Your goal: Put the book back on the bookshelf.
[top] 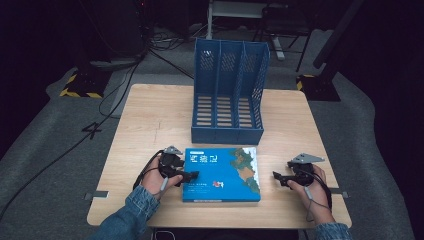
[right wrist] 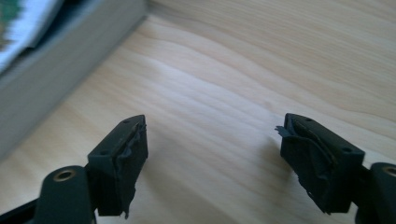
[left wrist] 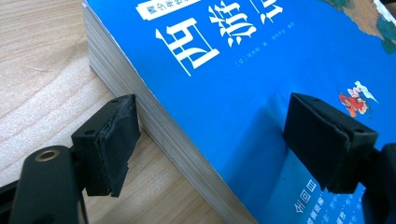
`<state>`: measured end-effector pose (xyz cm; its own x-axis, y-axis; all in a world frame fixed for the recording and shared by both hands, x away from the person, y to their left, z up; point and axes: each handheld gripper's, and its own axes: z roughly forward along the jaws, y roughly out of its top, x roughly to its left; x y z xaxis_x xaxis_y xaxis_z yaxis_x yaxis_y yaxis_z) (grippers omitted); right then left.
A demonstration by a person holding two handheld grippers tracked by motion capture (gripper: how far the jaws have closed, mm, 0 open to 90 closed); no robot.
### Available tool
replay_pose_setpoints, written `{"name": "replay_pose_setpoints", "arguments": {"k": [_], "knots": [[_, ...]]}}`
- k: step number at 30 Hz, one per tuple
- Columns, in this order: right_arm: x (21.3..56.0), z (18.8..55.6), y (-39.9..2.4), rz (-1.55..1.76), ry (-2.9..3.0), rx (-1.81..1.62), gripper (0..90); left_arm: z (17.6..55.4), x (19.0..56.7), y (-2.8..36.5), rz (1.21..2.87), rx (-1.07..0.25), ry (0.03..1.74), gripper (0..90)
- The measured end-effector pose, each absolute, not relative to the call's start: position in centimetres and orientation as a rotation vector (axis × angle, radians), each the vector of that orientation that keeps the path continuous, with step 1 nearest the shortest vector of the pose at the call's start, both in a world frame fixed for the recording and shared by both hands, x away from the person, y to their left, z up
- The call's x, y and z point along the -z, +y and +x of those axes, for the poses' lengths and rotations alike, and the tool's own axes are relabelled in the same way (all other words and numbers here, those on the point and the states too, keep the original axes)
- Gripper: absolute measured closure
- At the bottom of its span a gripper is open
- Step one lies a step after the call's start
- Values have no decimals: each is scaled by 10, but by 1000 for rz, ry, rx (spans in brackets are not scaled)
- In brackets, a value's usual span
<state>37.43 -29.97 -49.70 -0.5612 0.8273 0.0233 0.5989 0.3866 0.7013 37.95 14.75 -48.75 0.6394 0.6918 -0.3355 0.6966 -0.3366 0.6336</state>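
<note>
The blue book (top: 221,174) lies flat on the bench (top: 150,115), just in front of the blue file rack (top: 229,92). At the book's left edge, the left gripper (top: 189,175) has its jaws wide apart, one beside the page edge, one over the cover, neither pressing. Off the book's right side, the right gripper (top: 278,176) hovers over bare wood, jaws open and empty.
</note>
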Motion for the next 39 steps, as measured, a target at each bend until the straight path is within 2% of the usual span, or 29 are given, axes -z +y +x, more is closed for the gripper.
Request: {"name": "replay_pose_setpoints", "arguments": {"k": [10,17,19,25,28,30,32,37,39], "knots": [[456,343,-235,981,2438,-1130,239,377,486,146,2084,-19,1071,195],[464,333,-196,819,2595,-1105,244,376,484,144,2103,-48,1061,201],[472,331,-186,752,2585,-1082,203,375,482,143,2118,-67,1047,210],[477,333,-184,752,2552,-1161,240,370,472,139,2161,-150,990,291],[479,332,-185,758,2530,-1182,246,369,467,142,2138,-162,974,375],[480,332,-185,757,2521,-1191,247,367,461,145,2112,-164,962,464],[480,332,-185,756,2520,-1194,247,366,457,147,2083,-137,953,502],[481,332,-186,732,2518,-1214,254,368,459,150,2063,-59,930,511],[482,332,-186,732,2518,-1214,254,369,465,146,2095,-9,903,484]]}}
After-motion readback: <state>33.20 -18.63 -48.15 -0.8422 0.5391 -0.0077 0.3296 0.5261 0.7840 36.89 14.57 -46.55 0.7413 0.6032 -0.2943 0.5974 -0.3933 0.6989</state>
